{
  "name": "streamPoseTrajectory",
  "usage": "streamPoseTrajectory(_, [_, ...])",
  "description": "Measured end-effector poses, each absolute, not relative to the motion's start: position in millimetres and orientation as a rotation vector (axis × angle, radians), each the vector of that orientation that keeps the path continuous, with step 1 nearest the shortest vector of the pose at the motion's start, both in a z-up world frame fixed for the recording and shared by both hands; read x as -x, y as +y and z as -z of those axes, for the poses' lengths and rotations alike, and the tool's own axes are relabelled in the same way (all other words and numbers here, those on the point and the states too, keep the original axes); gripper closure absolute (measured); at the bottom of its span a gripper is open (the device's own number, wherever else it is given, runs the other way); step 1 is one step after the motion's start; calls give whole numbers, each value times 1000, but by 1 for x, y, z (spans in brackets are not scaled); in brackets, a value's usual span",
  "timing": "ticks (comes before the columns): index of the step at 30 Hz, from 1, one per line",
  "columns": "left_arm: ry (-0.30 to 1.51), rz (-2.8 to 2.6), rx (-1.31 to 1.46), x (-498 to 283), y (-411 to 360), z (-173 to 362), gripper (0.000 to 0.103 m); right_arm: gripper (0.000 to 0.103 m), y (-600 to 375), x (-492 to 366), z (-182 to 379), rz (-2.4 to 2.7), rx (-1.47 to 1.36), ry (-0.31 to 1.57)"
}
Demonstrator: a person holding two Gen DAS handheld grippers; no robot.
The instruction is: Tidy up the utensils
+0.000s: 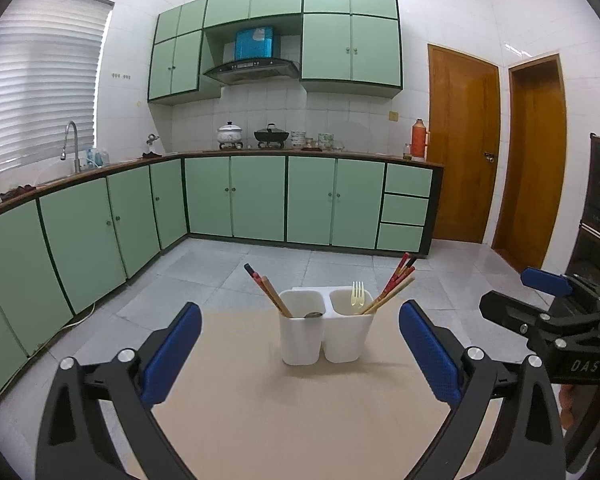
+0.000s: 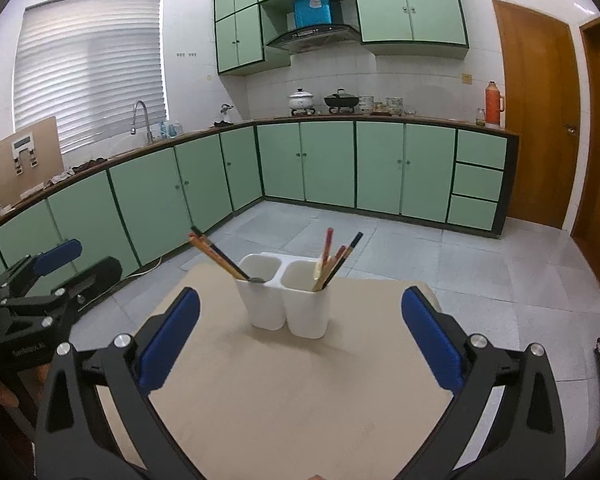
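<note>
Kitchen of green cabinets [image 1: 236, 196]; beige table [image 1: 300, 408], both grippers [image 1: 300, 356] [image 2: 300, 340] apart, seemingly empty

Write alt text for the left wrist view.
A white two-compartment utensil holder stands on a beige tabletop ahead of the open, empty left gripper. Chopsticks and a spoon fill its left cup; a fork and more chopsticks the right. Green kitchen cabinets behind.

"DAS" on right claw [image 1: 546, 282]
</note>
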State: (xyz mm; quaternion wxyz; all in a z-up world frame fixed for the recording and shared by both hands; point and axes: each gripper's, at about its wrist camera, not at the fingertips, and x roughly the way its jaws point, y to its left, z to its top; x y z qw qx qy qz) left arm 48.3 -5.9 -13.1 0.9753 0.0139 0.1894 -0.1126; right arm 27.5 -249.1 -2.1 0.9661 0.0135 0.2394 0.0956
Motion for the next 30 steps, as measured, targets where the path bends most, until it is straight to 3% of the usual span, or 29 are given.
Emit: streamPoseTrajectory(30, [385,226,-20,-31,-4,13,6,5,-238,-19,1,-219,-8,489])
